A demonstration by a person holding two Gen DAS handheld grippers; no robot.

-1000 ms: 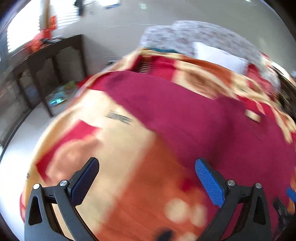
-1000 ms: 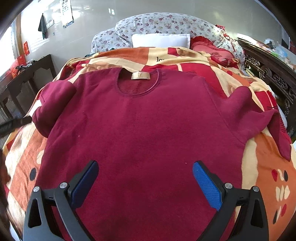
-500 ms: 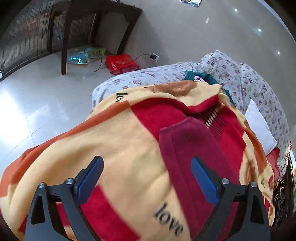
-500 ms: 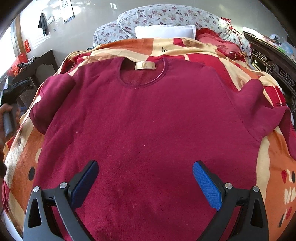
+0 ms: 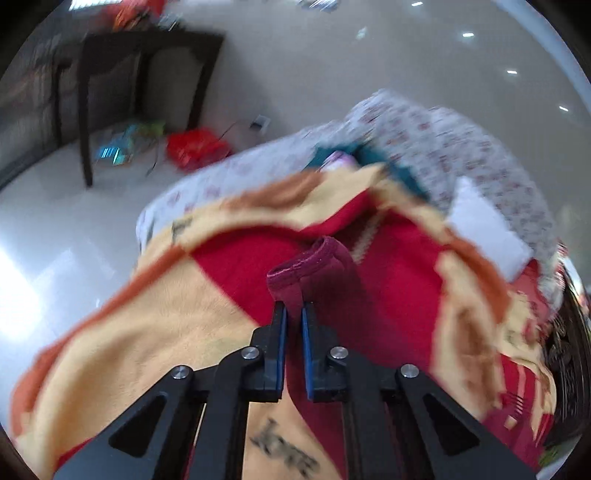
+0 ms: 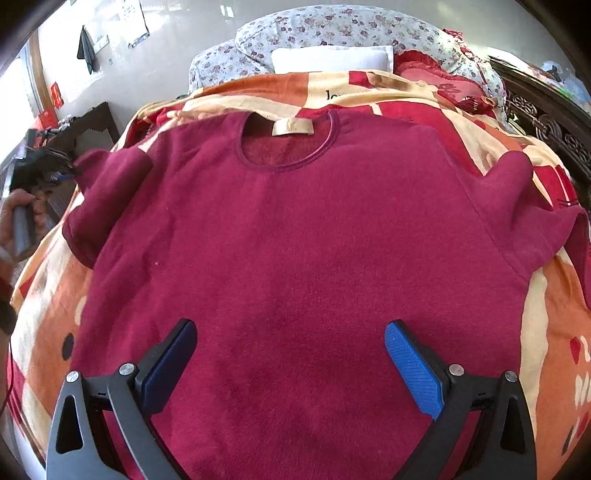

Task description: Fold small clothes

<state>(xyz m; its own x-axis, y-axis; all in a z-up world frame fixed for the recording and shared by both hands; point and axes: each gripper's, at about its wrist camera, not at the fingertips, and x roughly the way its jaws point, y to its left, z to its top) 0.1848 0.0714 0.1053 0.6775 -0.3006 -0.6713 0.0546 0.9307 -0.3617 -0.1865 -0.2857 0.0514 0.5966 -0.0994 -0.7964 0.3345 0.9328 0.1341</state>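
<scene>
A maroon sweater [image 6: 295, 229] lies flat, neck away from me, on a red, orange and cream blanket [image 6: 554, 350] on a bed. My left gripper [image 5: 293, 314] is shut on the cuff of the sweater's left sleeve [image 5: 314, 266], which stands up a little off the blanket. In the right wrist view that sleeve [image 6: 107, 195] is folded at the sweater's left edge, with the left gripper [image 6: 55, 170] beside it. My right gripper [image 6: 290, 354] is open and empty above the sweater's lower body. The right sleeve [image 6: 528, 206] lies bunched at the right.
A white pillow [image 6: 332, 59] and floral bedding [image 6: 351, 29] lie at the head of the bed. A dark carved wooden bed frame [image 6: 546, 122] runs along the right. A dark wooden table [image 5: 147, 74] stands on the tiled floor at the left, with bags under it.
My left gripper has closed on the left sleeve cuff and lifted it slightly. My right gripper has stayed open over the sweater, drifting a little forward.
</scene>
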